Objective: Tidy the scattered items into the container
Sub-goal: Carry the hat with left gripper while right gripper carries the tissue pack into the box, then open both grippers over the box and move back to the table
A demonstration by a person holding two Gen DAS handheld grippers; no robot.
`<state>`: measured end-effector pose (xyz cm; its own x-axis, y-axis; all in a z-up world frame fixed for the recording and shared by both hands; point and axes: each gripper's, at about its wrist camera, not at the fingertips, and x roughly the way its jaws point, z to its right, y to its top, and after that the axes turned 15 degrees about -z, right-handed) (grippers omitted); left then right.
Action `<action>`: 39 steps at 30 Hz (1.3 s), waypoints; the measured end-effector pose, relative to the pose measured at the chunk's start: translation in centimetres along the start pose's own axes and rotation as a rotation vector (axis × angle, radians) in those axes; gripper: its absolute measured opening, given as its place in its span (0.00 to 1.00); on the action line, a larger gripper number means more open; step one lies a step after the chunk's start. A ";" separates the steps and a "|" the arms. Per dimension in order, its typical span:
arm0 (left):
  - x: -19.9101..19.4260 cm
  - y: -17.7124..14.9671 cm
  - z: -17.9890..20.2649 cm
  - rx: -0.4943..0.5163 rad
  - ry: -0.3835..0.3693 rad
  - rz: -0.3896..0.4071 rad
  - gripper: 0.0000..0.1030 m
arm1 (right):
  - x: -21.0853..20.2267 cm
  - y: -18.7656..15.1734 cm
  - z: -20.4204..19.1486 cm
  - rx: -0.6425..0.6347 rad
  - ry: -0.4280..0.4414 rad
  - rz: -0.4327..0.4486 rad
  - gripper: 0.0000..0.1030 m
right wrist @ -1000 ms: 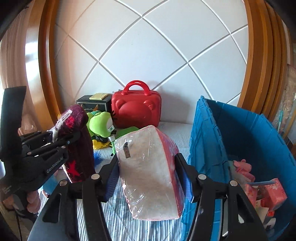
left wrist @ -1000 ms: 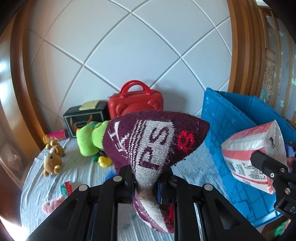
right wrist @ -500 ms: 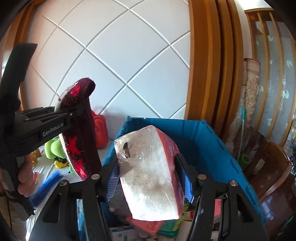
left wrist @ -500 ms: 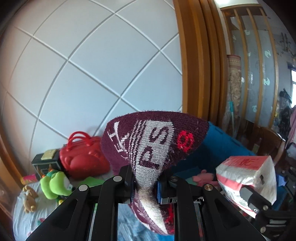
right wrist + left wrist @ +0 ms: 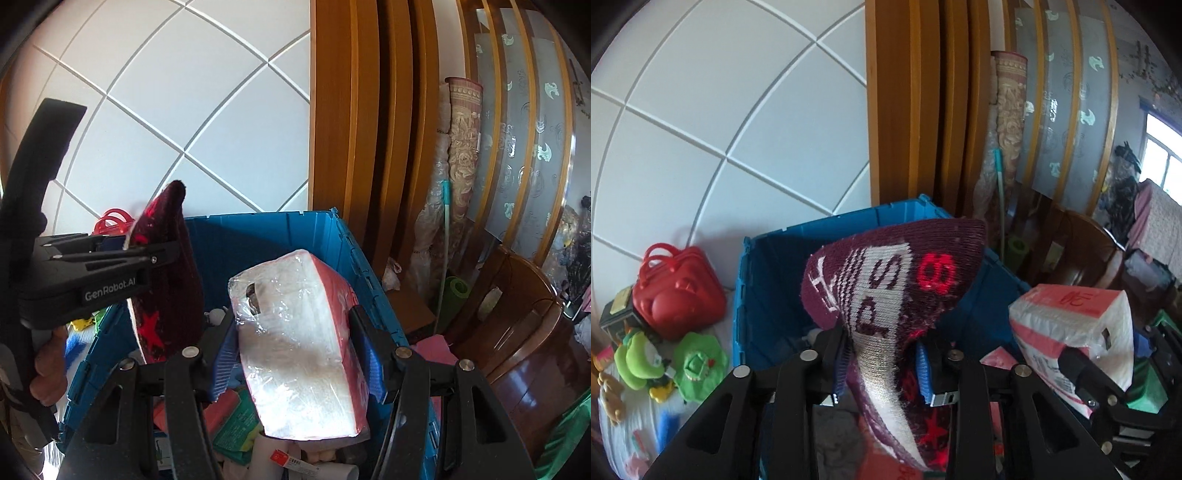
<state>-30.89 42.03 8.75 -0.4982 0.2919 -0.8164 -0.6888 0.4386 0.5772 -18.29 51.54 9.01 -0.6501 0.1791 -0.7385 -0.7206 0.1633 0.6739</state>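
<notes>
Maroon knit sock (image 5: pixel 886 295) with white letters and a red "8" is pinched in the left claw (image 5: pixel 882 365), toe end fanned out above the fingers, the rest hanging down between them. It sits over the open blue crate (image 5: pixel 768 280). From the right wrist view the same sock (image 5: pixel 166 280) shows edge-on, red stars on it, clamped in the left claw (image 5: pixel 140 254), with a hand (image 5: pixel 48 369) on the handle at far left.

Right claw (image 5: pixel 295 354) is closed on a plastic-wrapped tissue pack (image 5: pixel 299 347), white with red sides, tilted, held above the inside of the crate (image 5: pixel 266 236). From the left wrist view the pack (image 5: pixel 1075 332) is just to the right of the sock, both above the crate.

Crate already holds mixed stuff: pink and green packets, a white tube; details too cluttered to tell.

Left of the crate on the surface (image 5: pixel 631 435): red bear-face case (image 5: pixel 677 295), green plush toys (image 5: pixel 668 362), small brown plush (image 5: pixel 609 398), dark box (image 5: pixel 617 317). White diamond-panel wall and wood frame behind.
</notes>
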 end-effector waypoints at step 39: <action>-1.9 -10.9 -7.3 -0.077 0.074 -0.039 0.80 | 2.1 -0.6 -5.2 -0.125 -0.033 -0.111 0.76</action>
<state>-26.24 30.49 4.13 -0.5054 0.2114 -0.8366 -0.7456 0.3810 0.5467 -20.46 46.72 6.90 -0.5578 0.1993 -0.8057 -0.8133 0.0622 0.5785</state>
